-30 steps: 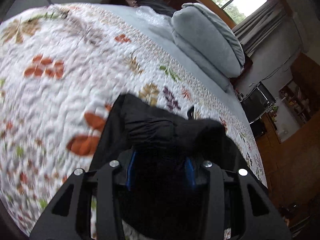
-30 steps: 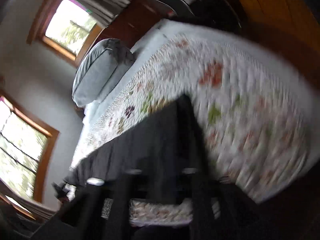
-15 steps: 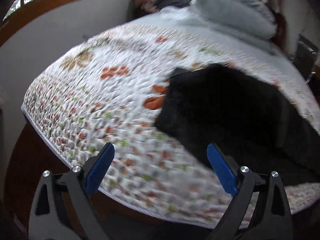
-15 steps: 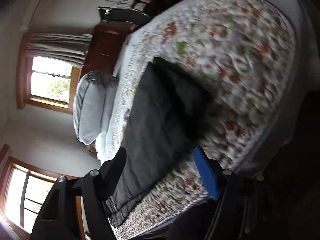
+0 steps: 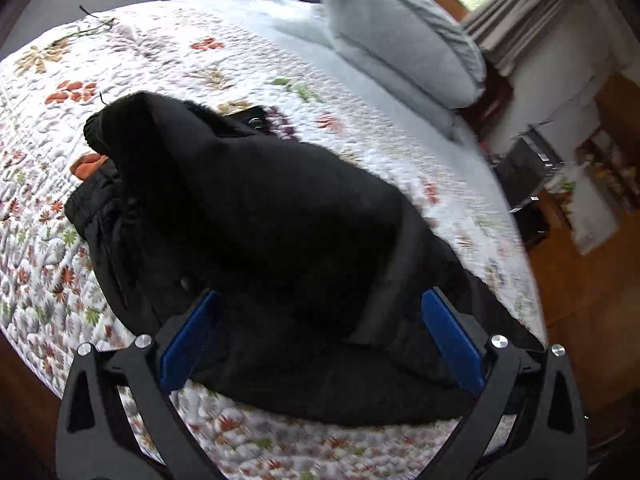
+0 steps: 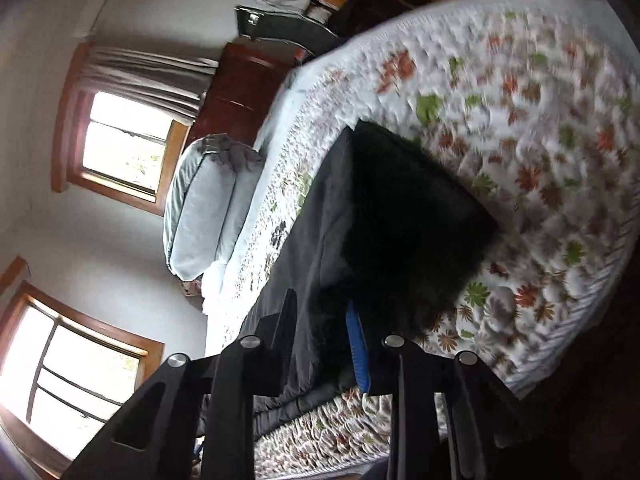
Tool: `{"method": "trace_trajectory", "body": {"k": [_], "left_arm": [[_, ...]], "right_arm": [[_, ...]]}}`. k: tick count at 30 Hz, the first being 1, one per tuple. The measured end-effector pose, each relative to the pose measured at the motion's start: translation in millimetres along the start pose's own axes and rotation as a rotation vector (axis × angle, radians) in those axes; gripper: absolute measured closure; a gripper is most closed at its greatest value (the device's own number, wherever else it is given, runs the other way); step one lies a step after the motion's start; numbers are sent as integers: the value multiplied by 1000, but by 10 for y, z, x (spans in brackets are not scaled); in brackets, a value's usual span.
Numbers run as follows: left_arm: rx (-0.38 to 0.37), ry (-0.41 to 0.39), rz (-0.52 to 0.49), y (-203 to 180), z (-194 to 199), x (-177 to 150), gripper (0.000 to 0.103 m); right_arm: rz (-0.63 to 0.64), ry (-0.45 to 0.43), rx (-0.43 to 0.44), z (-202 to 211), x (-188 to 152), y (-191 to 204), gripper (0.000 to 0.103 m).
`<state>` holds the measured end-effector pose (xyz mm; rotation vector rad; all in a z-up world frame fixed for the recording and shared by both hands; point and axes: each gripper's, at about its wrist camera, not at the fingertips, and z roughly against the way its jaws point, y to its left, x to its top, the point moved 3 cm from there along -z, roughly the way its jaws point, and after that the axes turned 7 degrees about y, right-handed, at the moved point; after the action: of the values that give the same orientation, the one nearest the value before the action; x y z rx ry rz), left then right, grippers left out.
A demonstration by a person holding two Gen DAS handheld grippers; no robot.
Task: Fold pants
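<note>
Now right gripper (image 6: 324, 320) reclamped on pants (image 5: 280, 216), left gripper (image 5: 316, 336) spread.

My left two-finger gripper (image 5: 316, 340) is matte black plastic, its two angular arms pierced by triangular cut-outs and fastened with round silver screws. Each finger carries a flat, bright blue rectangular pad (image 5: 450, 344) on its inner face. My right two-finger gripper (image 6: 322, 340) has the same black frame, triangular openings and silver screw heads; only one blue pad (image 6: 357, 350) shows there.
</note>
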<state>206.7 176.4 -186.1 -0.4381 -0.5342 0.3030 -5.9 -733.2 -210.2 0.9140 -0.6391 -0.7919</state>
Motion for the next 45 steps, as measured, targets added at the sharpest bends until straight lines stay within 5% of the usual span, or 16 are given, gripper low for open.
{"method": "trace_trajectory", "body": {"k": [3,5,6,7,8,11,18,26,29,30,31,34,35,36,38,45], "left_arm": [[0,-25,44,81,-49,115,3],[7,-47,42,116,-128,223,5],[-6,-41,63,166,-189,264,14],[-48,-24,86,175,-258,315,35],[-95,9,102,178,-292,328,76],[-134,41,103,135,-215,328,83],[-75,99,77,151,100,216,81],[-40,159,173,603,-155,-83,82],[-30,146,158,616,-202,-53,82],[-7,137,128,583,-209,-33,80],[2,136,117,560,-215,-34,80],[-6,106,88,481,-169,-75,41],[14,80,64,429,-140,-91,19],[19,64,55,392,-119,-96,13],[26,45,34,331,-119,-62,13],[383,14,-234,82,-334,-64,13]], "right_arm": [[7,-2,-18,-50,49,-9,78],[33,-18,-12,-46,89,71,91],[43,-26,-10,-27,112,106,92],[51,-31,-10,-13,145,155,93],[58,-35,-15,16,184,194,94],[91,-38,-13,83,298,351,94],[161,-34,-31,268,392,624,95],[27,-3,-130,186,249,-81,95],[16,-5,-130,186,183,-156,75],[4,-7,-108,190,150,-131,56],[-1,-12,-107,202,97,-132,50],[25,7,-95,107,-68,37,47],[26,19,-87,65,-114,84,46],[24,27,-71,43,-142,112,43],[15,31,-68,-39,-206,170,40],[31,59,-119,-362,-357,310,38]]}}
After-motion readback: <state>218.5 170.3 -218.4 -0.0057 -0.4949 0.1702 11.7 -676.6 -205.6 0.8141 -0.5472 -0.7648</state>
